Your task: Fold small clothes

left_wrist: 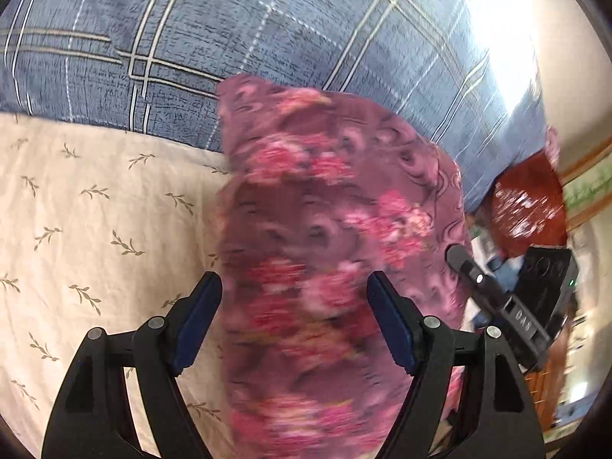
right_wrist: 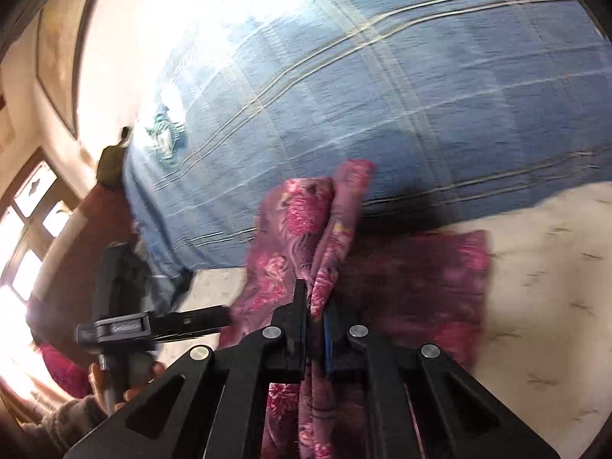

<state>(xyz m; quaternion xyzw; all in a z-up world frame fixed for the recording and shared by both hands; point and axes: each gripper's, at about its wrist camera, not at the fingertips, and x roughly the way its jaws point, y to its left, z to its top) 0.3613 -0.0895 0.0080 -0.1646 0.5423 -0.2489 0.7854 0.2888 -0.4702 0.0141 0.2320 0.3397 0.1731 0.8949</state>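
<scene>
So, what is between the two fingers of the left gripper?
In the left wrist view, the pink floral cloth lies between the open left gripper fingers; contact is unclear.

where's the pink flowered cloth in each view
Left wrist: the pink flowered cloth fills the centre, running down between the open fingers of the left gripper.
Right wrist: it is bunched at centre, pinched in the right gripper, with part lying flat to the right.
Shared landmark: the blue plaid blanket behind it.

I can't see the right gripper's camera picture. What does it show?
The right gripper is shut on a bunched pink flowery cloth, lifting it above a cream sheet. A blue checked quilt lies behind, and the left gripper is at the left.
</scene>
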